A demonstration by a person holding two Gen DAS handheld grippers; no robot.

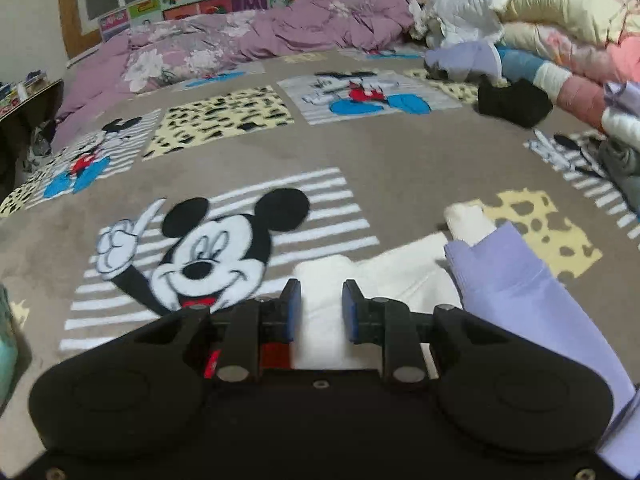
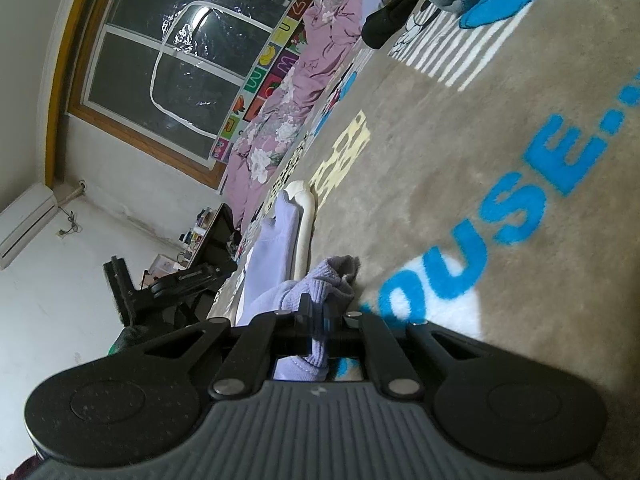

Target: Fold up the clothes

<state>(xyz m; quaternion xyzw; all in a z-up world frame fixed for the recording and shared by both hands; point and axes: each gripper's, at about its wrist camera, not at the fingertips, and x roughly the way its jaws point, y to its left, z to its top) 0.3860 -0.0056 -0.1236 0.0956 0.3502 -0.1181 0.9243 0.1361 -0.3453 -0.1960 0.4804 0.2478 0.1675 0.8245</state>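
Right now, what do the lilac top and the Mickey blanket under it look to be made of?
The lilac top looks like a soft knit, probably cotton jersey: matte, with a ribbed cuff bunched in the shut right tool. The Mickey blanket looks like plush fleece: its surface is fuzzy, with soft-edged printed shapes. The fibre of neither can be told.

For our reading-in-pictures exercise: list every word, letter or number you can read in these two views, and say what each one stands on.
"OUSE": large blue letters on the brown Mickey Mouse blanket, cut off at the start by the right hand-held gripper.
"M": a purple tile of the alphabet border under the window.
"U": a yellow tile of the same border.
The other tiles are too blurred to read.
No numbers show.
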